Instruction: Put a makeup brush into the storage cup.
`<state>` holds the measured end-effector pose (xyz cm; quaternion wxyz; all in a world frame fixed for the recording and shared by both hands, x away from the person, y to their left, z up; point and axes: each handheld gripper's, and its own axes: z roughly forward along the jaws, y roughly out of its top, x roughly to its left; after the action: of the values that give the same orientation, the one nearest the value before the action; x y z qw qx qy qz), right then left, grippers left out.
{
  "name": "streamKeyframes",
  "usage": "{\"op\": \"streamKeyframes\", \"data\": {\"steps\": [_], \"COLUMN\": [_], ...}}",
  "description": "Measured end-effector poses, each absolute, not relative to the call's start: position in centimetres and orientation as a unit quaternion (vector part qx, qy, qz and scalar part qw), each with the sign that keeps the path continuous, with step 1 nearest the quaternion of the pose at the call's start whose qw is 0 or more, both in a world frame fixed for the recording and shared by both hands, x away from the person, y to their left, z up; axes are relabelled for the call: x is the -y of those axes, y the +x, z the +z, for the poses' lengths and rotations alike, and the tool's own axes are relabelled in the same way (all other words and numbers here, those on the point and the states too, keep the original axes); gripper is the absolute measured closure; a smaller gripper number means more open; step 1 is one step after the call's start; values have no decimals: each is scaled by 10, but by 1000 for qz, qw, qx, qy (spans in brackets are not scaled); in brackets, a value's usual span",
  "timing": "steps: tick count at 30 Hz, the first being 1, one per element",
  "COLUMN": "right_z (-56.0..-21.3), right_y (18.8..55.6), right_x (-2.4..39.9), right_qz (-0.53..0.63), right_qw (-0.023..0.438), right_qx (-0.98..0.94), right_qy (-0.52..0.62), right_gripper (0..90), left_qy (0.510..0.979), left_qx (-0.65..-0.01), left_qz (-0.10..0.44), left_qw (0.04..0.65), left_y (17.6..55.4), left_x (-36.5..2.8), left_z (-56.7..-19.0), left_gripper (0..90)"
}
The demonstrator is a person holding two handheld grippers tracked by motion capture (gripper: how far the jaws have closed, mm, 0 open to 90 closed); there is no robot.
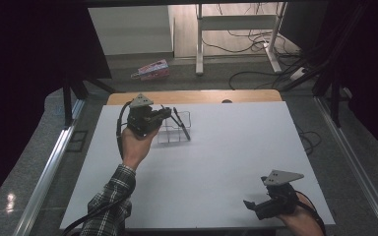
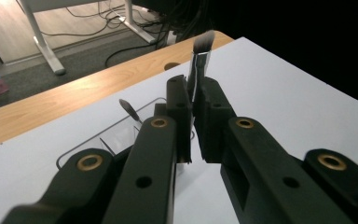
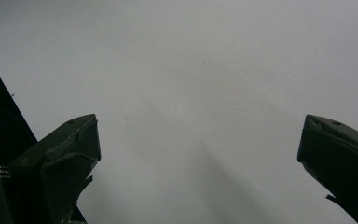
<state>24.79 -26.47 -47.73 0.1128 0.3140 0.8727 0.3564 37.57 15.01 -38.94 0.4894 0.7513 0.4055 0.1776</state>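
Note:
My left gripper (image 2: 193,100) is shut on a makeup brush (image 2: 199,63) with a silver ferrule, whose soft bristles stick up past the jaw tips. In the high view the left gripper (image 1: 163,114) hovers at the left edge of a clear plastic organiser (image 1: 187,116) at the back left of the white table. A dark brush (image 1: 182,125) leans inside the organiser (image 2: 98,129), and another handle tip (image 2: 129,108) rises from it. My right gripper (image 1: 252,205) rests near the front right corner, open, with bare white table between the jaws (image 3: 198,140).
The white board (image 1: 216,157) lies on a wooden table whose edge (image 1: 197,96) shows at the back. Metal rails (image 1: 49,167) run along both sides. Beyond are a desk frame (image 1: 199,44), floor cables and a pink box (image 1: 151,70).

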Motion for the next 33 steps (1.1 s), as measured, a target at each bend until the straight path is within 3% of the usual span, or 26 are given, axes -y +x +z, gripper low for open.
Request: {"op": "streamKeyframes", "data": {"steps": [33], "right_z": [-480], "right_y": [247], "right_x": [263], "right_qz": [347], "right_qw": [104], "right_qx": [-880], "right_qy": [307], "right_gripper": [0], "left_qy": [759], "left_qx": [-418], "left_qz": [207], "left_qw": [454], "left_y": [414], "left_x": [-120], "left_z": [-404], "left_gripper": [851]}}
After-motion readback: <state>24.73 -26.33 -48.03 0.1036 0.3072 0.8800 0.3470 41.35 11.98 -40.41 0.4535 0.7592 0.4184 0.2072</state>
